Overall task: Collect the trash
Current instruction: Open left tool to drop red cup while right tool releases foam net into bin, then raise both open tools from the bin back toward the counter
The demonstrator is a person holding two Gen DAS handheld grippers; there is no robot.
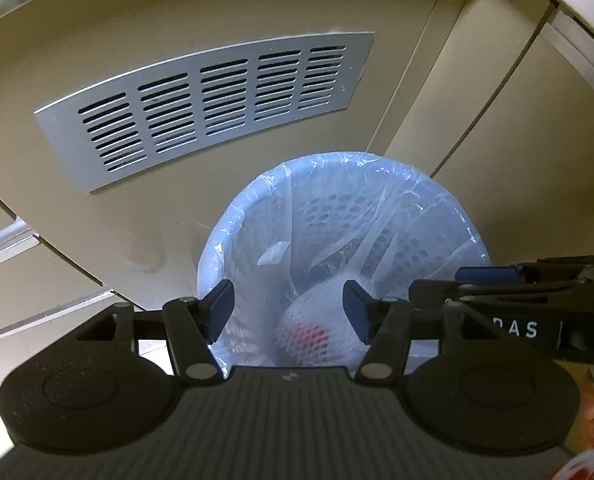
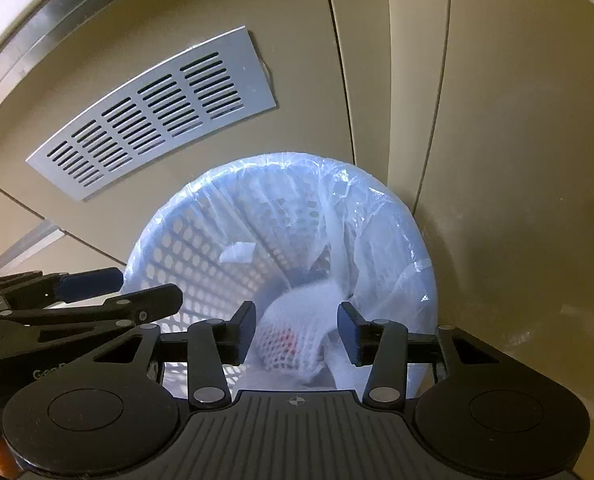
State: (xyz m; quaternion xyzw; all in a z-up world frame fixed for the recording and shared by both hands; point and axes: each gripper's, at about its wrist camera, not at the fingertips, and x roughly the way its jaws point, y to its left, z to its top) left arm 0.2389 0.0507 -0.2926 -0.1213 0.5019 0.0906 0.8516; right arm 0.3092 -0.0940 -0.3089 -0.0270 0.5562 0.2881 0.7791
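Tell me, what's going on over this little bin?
A person is clearing up trash with a two-finger gripper in each hand. Both the left gripper and the right gripper hang over a perforated bin lined with a clear plastic bag, standing against a beige cabinet with a vent grille. Both stand open with nothing between the pads. A white foam net sleeve with something red inside is in the bin, slightly blurred.

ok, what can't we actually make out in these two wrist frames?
- Foam net wrap: blurred in both views; the red thing inside can't be identified.
- Bin bottom: hidden by liner, wrap and the right tongs.
- Left tongs: open; bin's near rim hidden behind them.
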